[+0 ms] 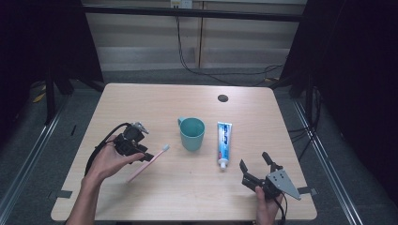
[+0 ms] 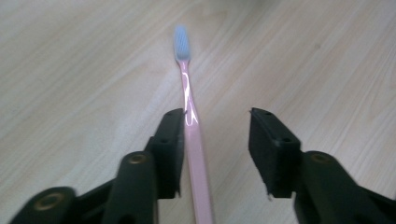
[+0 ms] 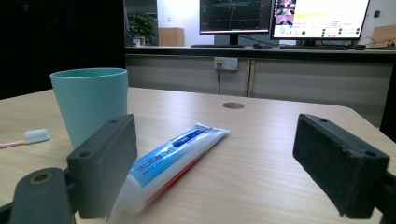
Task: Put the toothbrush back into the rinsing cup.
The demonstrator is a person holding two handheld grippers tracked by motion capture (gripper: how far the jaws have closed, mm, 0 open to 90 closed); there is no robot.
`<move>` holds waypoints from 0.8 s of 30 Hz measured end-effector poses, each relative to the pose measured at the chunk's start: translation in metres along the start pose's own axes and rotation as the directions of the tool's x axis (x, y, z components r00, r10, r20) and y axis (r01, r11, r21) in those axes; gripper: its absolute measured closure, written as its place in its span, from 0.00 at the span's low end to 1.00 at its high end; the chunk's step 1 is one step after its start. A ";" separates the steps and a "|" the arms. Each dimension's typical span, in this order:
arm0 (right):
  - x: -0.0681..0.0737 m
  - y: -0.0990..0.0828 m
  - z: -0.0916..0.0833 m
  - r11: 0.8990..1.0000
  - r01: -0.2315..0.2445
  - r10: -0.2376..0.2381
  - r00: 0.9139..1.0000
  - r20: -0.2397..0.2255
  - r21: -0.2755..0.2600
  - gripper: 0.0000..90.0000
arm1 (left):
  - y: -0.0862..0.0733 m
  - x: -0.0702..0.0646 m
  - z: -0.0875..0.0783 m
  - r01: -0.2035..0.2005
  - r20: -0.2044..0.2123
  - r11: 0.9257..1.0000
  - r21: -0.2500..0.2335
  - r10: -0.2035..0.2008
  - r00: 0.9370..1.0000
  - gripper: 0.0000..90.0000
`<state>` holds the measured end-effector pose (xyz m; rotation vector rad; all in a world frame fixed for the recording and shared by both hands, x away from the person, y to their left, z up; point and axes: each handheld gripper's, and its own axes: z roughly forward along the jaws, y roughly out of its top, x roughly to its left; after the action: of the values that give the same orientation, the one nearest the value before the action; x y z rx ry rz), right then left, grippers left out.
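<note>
Two grippers at a desk point(image 1: 197, 187), one of them about to take a toothbrush.

We see the left gripper point(image 2: 217, 128) straddling the pink toothbrush point(image 2: 189, 112) lying flat left of the green cup point(image 1: 192, 133); one pad touches the handle, the other stands clear, so it is not yet gripped. The right gripper point(image 3: 215, 158) waits released, aimed at the toothpaste tube point(image 3: 173, 156) lying right of the cup.

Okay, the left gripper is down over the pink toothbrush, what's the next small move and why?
Probably close the left gripper the rest of the way. The toothbrush handle lies between the jaws against one pad, with a gap to the other pad, so it isn't clamped yet. Lift only after that.
</note>
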<state>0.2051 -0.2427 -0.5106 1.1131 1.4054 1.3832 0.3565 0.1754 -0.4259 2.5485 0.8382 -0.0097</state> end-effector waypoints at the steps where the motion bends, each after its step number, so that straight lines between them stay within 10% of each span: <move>1: 0.000 0.000 0.000 1.000 0.000 0.000 1.000 0.000 -0.001 0.14 | 0.001 0.001 0.002 0.002 0.002 1.000 0.013 -0.002 1.000 0.65; 13: 0.000 0.000 0.000 1.000 0.001 -0.001 1.000 -0.002 0.004 0.15 | 0.009 0.002 0.011 0.011 -0.057 0.996 0.088 -0.006 0.998 0.65; 24: 0.000 0.000 0.000 1.000 0.001 -0.001 1.000 -0.002 0.003 0.15 | 0.013 0.009 0.032 -0.017 -0.029 0.983 0.182 0.023 0.999 0.75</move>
<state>0.2052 -0.2430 -0.5105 1.1127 1.4098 1.3829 0.3757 0.1578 -0.4499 2.7335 0.8587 -0.0428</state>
